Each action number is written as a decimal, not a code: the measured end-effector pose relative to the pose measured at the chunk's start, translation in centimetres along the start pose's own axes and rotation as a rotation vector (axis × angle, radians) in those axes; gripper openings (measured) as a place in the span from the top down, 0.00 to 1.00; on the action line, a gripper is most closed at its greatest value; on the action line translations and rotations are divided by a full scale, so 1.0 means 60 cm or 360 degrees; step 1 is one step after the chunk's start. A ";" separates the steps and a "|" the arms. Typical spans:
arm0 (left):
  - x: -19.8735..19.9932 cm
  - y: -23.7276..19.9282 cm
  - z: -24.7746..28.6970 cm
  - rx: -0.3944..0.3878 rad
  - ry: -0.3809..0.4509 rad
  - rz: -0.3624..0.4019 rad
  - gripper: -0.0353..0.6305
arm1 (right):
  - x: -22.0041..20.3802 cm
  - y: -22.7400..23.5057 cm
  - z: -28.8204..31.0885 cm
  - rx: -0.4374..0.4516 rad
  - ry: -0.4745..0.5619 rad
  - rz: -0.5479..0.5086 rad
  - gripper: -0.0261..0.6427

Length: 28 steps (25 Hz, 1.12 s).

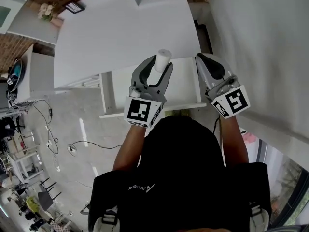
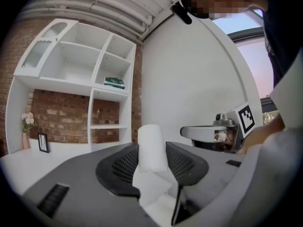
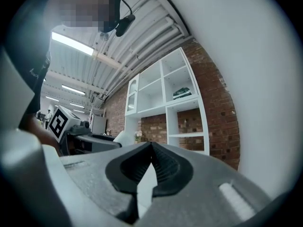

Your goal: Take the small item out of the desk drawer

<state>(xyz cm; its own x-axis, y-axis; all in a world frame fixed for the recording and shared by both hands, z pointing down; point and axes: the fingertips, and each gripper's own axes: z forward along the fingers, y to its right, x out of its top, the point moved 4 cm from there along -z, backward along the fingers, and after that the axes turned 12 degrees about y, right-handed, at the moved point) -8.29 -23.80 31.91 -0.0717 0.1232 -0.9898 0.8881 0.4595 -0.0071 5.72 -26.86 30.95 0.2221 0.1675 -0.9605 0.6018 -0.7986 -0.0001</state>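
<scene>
My left gripper (image 1: 159,67) is shut on a small white cylinder (image 1: 163,59), which stands upright between the pads and sticks out above the jaws, raised over the open white drawer (image 1: 186,87) of the white desk (image 1: 120,33). In the left gripper view the cylinder (image 2: 152,147) fills the gap between the black pads of the left gripper (image 2: 152,161). To its right my right gripper (image 1: 202,61) is also raised, beside the wall, with nothing in it. In the right gripper view the right gripper (image 3: 151,151) has its jaw tips touching.
A white shelf unit (image 2: 90,65) stands against a brick wall behind the desk, with a flower vase (image 2: 27,124) and a small picture frame (image 2: 42,142) on the desktop. A white wall (image 1: 260,42) runs along the right. Cables lie on the floor (image 1: 72,149) at the left.
</scene>
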 end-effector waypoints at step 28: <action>0.136 0.023 -0.018 -0.0058 0.0314 0.0041 0.68 | 0.084 -0.031 -0.018 -0.0032 0.0127 -0.0153 0.96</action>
<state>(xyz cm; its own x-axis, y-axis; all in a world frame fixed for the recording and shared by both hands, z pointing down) -8.17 -21.20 24.00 -0.1398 0.3039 -0.9424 0.8742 0.4848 0.0267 6.56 -23.88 26.41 0.2226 0.2890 -0.9311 0.6384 -0.7650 -0.0848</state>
